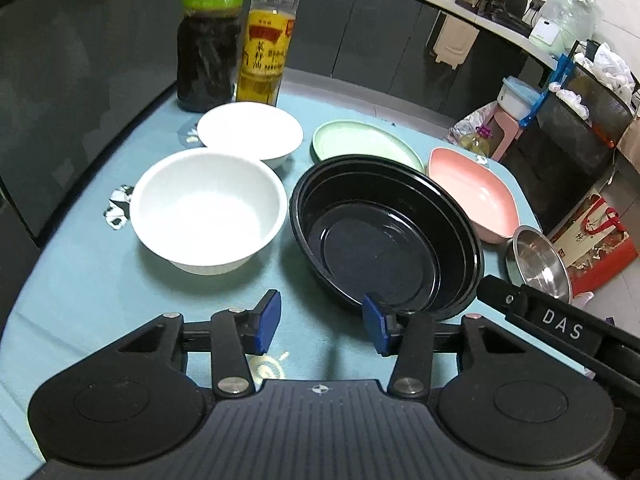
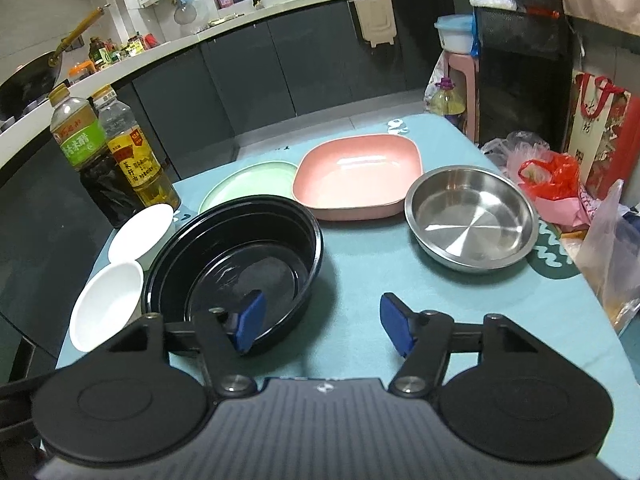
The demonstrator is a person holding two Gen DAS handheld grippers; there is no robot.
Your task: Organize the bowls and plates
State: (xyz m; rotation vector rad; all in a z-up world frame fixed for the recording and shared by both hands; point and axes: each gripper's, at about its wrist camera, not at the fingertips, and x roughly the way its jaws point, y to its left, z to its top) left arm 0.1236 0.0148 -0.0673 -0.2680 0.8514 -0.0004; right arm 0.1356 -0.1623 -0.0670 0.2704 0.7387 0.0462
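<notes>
On the light blue tablecloth stand two white bowls, a black round bowl, a green plate, a pink square dish and a steel pan. My left gripper is open above the cloth, just before the black bowl's near rim, with its right pad overlapping that rim in the picture. My right gripper is open too. Its left pad hangs over the black bowl's near edge, and only cloth lies between the pads.
Two tall bottles stand at the table's far left corner behind the white bowls. Plastic bags and a red gift bag crowd the right edge. Dark kitchen cabinets run behind the table.
</notes>
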